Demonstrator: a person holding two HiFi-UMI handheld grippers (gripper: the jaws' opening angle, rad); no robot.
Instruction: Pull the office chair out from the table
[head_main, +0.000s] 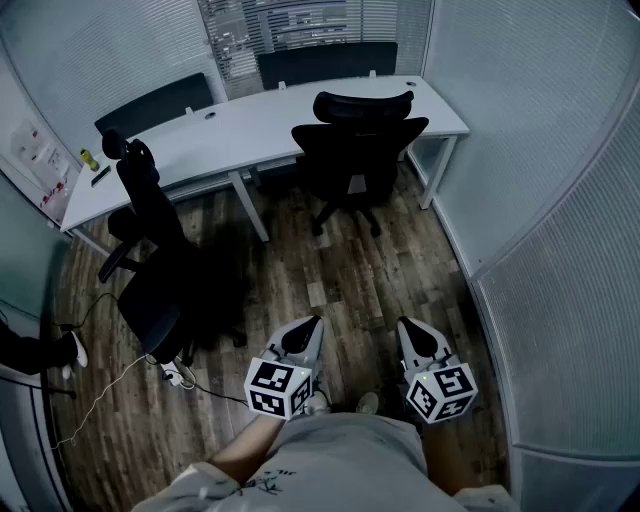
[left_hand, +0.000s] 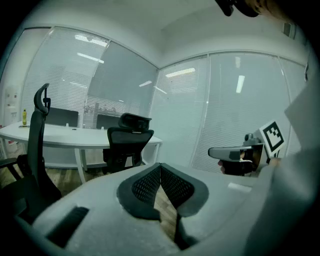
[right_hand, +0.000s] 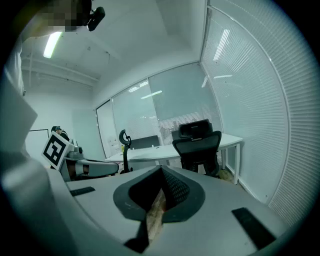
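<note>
A black office chair (head_main: 355, 150) is tucked against the white curved table (head_main: 250, 125) at the far side of the room, its back toward me. The left gripper view shows this chair (left_hand: 129, 142) straight ahead, and the right gripper view has the chair (right_hand: 197, 145) right of centre. My left gripper (head_main: 308, 326) and right gripper (head_main: 410, 328) hang side by side low in the head view, well short of the chair. Both are shut with nothing between the jaws, as seen at the left gripper (left_hand: 160, 166) and the right gripper (right_hand: 161, 171).
A second black chair (head_main: 150, 230) stands pulled out at the left, over a power strip and cables (head_main: 175, 375) on the wooden floor. Glass walls with blinds (head_main: 560, 200) close the room on the right. A yellow bottle (head_main: 88, 158) sits on the table's left end.
</note>
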